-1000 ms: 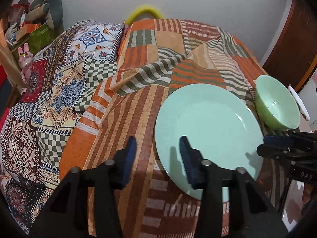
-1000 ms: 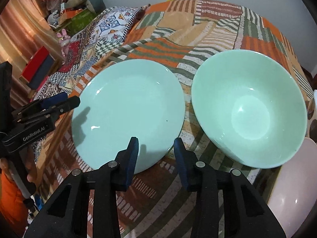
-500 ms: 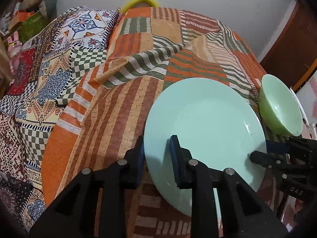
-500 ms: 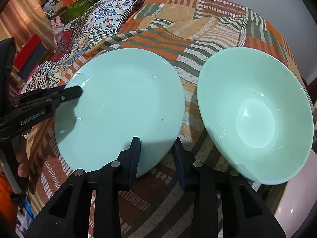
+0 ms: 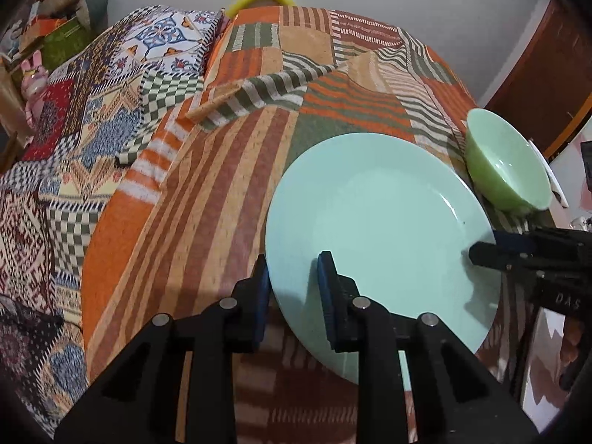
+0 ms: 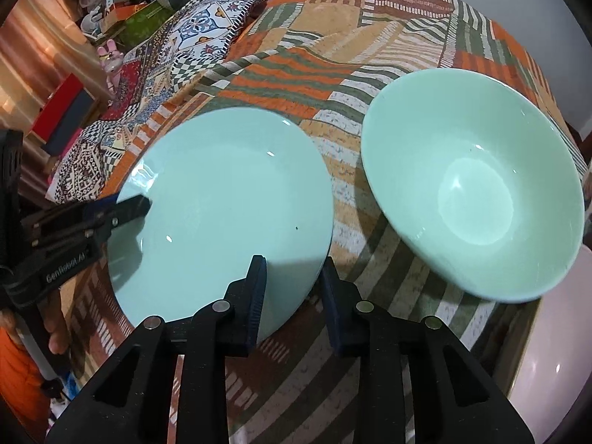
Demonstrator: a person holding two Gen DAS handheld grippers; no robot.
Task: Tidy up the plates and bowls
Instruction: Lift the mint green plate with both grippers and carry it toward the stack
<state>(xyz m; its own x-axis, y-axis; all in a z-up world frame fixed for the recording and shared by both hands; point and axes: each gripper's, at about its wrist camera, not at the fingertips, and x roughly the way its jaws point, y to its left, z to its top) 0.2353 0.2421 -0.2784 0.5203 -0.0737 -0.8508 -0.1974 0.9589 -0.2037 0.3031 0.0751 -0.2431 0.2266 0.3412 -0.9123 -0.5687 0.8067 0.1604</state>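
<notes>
Two pieces of pale green crockery sit on the table under a patchwork cloth of orange, brown and green striped fabric [image 5: 207, 192], which is the largest thing here and carries everything else; a second blue-and-white patterned cloth [image 5: 74, 129] lies beside it on the left. The wide, flat mint-green plate [image 5: 377, 222] lies near the table's front edge, probably so that both tools can reach its rim from the person's side. The deep mint-green glazed bowl [image 6: 477, 192] stands just beside the plate on the right, apart from it, close to the table's right edge, and no tool is on it. The left gripper [image 5: 292, 296] straddles the plate's left rim, one blue-padded finger on the cloth side and the other over the plate's face; the fingers sit close about the rim, yet a gap shows between the upper pad and the rim, so I cannot tell whether it pinches the plate. The right gripper [image 6: 292, 288] sits at the plate's near right edge with its jaws parted, one finger over the plate and the other over the cloth, holding nothing. Taking the plate from opposite sides suggests a steady two-sided lift, likely to set plate and bowl together, though that is only a judgement
</notes>
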